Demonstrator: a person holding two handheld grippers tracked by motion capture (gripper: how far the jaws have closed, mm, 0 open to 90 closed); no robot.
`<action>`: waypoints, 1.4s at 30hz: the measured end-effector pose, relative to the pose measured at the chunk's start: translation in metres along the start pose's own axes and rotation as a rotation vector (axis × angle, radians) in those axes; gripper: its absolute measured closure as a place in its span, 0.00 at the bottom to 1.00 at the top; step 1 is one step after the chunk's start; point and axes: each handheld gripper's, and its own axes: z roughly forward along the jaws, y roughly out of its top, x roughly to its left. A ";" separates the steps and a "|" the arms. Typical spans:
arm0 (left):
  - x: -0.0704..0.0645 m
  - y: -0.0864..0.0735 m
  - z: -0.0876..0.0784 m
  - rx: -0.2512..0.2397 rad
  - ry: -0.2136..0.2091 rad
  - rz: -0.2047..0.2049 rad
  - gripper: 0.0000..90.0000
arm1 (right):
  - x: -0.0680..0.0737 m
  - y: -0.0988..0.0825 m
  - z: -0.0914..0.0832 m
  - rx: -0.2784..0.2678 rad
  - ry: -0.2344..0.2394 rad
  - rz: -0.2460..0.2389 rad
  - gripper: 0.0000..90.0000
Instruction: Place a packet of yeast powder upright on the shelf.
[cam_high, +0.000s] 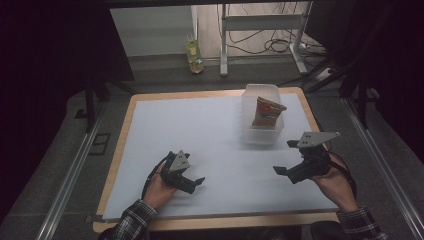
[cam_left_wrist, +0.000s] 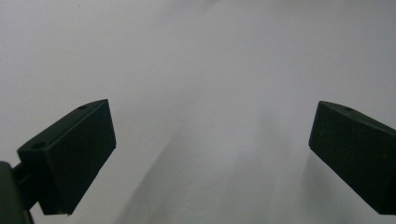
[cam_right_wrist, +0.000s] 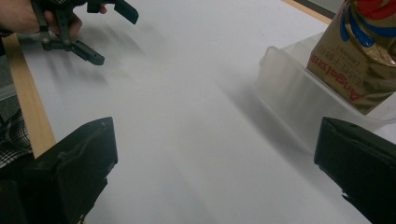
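Snack bag stands in the tub; placing looks done.
Left gripper and right gripper hover empty, jaws apart.

Snack bag in a clear tub

A gold-brown snack bag with a red and blue print stands upright, leaning slightly, inside a translucent plastic container that sits on the white table top toward its far right side, near the wooden edge.
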 end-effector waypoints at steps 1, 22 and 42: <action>0.000 0.000 0.000 0.000 -0.001 0.000 0.01 | 0.001 -0.001 -0.001 -0.002 -0.002 0.001 0.00; -0.001 0.000 -0.001 -0.006 0.000 0.001 0.01 | 0.016 -0.042 0.006 -0.001 -0.022 0.030 0.00; -0.001 -0.001 0.000 0.000 -0.009 0.000 0.00 | 0.018 -0.074 0.028 0.066 -0.038 0.015 0.00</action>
